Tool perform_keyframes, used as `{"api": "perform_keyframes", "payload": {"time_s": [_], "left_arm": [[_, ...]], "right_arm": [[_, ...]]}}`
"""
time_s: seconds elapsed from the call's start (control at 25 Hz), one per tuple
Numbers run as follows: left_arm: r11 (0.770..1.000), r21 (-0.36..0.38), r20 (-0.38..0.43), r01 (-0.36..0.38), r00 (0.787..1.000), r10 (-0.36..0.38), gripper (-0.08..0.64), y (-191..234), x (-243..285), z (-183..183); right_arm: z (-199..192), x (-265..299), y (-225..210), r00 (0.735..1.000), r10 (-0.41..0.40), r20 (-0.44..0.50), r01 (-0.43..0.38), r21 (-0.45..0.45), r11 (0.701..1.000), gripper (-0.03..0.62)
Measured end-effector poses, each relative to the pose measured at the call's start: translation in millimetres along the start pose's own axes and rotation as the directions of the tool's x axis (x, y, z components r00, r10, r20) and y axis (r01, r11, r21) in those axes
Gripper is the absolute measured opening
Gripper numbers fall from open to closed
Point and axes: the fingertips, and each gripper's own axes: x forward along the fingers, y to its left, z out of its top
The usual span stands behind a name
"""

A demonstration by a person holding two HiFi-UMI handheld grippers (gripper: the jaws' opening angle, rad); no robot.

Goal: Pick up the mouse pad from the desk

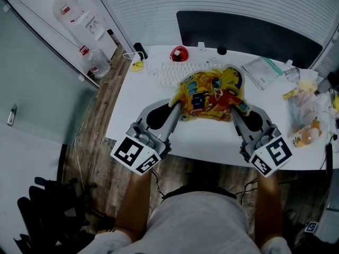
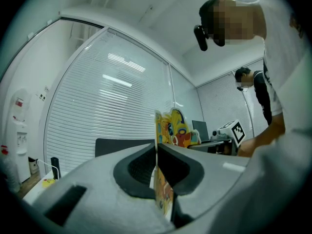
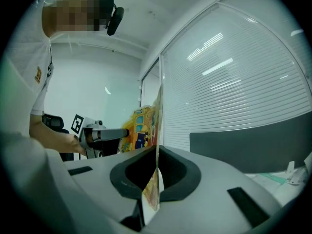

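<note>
White surface (image 1: 212, 142) is seen w/ clutter along its far & R sides. Mouse pad (image 1: 212, 95), bright yellow/red print, is held up over the middle of it, above the keyboard (image 1: 172, 74). It appears lifted clear, tho how far can't be told past the sag in its centre. It is pinched at both ends: the L gripper (image 1: 177, 105) has its jaws pressed together on the L edge, and the R gripper (image 1: 233, 110) likewise on the R edge. In both gripper views the thin sheet is seen clamped edge-on in the jaws. The step in hand is judged to be the lift itself. For a clean lift, both grips should be held tight & level and raised evenly, so the floppy sheet isn't stretched or dropped. The drooping middle should be kept off the keyboard and the red mouse (image 1: 179, 53) behind it.
</note>
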Motion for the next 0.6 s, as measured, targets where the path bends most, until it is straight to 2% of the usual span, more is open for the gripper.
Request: {"api": "perform_keyframes", "payload": {"time_s": [0.6], "left_arm": [[1.000, 0.017, -0.003, -0.019, 1.000, 0.019, 0.023, -2.4, 0.1, 1.2]], "right_arm": [[0.9, -0.7, -1.5, 1.000, 0.022, 0.005, -0.022, -0.009, 1.000, 0.018]]}}
